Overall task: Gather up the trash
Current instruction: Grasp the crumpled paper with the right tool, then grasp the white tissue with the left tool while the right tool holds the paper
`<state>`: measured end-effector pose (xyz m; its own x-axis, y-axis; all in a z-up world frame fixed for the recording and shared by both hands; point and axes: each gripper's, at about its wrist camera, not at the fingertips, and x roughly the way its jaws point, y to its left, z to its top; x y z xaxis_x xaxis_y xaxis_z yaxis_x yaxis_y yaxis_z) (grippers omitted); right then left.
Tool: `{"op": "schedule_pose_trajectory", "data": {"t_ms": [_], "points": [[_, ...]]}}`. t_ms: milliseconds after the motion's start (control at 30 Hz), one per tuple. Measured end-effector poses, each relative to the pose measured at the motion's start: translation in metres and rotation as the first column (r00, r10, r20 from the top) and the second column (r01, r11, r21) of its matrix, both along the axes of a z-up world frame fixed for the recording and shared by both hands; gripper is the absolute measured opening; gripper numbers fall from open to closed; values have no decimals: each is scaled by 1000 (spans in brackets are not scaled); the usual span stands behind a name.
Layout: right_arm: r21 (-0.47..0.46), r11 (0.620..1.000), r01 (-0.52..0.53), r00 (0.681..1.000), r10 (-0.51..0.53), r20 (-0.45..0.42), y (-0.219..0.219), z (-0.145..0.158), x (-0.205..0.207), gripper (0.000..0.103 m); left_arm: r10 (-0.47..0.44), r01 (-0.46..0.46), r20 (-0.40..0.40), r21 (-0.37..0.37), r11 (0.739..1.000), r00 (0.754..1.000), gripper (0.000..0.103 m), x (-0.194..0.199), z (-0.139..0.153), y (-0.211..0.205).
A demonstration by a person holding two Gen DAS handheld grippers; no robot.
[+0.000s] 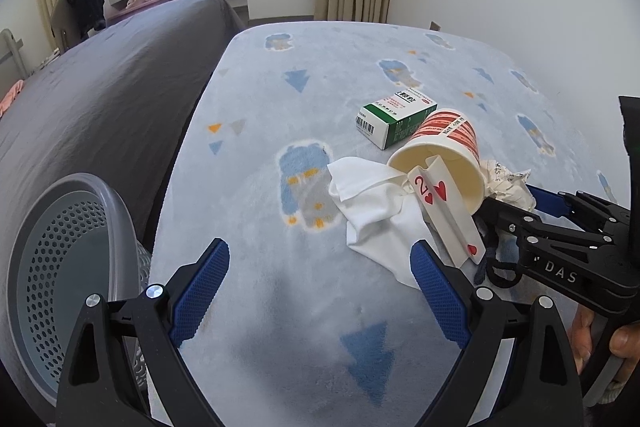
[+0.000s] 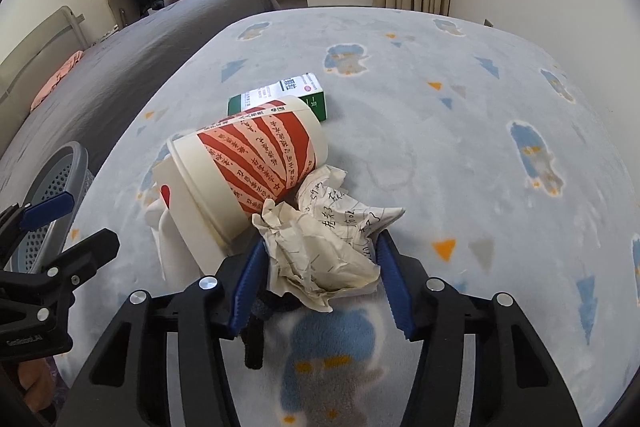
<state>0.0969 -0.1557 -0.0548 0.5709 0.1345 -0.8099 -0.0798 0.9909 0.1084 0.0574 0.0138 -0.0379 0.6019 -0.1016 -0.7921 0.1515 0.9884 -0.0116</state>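
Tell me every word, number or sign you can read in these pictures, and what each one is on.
"2" with red hearts: white playing card leaning in the striped paper cup.
"DAS": black body of the right tool.
"GenRobot.AI": black body of the left tool.
Barcode and Chinese print: green-and-white cardboard box, too small to read.
Chinese print on the red-and-white striped paper cup: too small.
Handwriting on the crumpled paper ball: illegible.
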Motion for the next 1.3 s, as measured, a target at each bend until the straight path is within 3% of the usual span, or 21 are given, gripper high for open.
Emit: {"op": "schedule_pose_trajectory", "data": {"t_ms": [467, 633, 800, 1067, 1300], "points": [[123, 983, 139, 988, -147, 54, -36, 26, -12, 52, -16, 16, -19, 6, 1000, 1000, 90, 1, -16, -16], [160, 977, 143, 986, -154, 57, -39, 31, -12, 52, -16, 15, -34, -21, 1000, 999, 90, 8, -22, -25], [170, 977, 129, 987, -144, 75, -35, 37, -15, 53, -4, 5, -35, 30, 1000, 999, 90, 14, -30, -33], [178, 975, 131, 986, -147, 82, -35, 40, -17, 53, 112, -110, -30, 58, 992, 993, 90, 27, -30, 2], [179, 976, 128, 986, -145, 85, -36, 41, -19, 53, 65, -64, 1, 65, 996, 998, 90, 25, -22, -6]]}}
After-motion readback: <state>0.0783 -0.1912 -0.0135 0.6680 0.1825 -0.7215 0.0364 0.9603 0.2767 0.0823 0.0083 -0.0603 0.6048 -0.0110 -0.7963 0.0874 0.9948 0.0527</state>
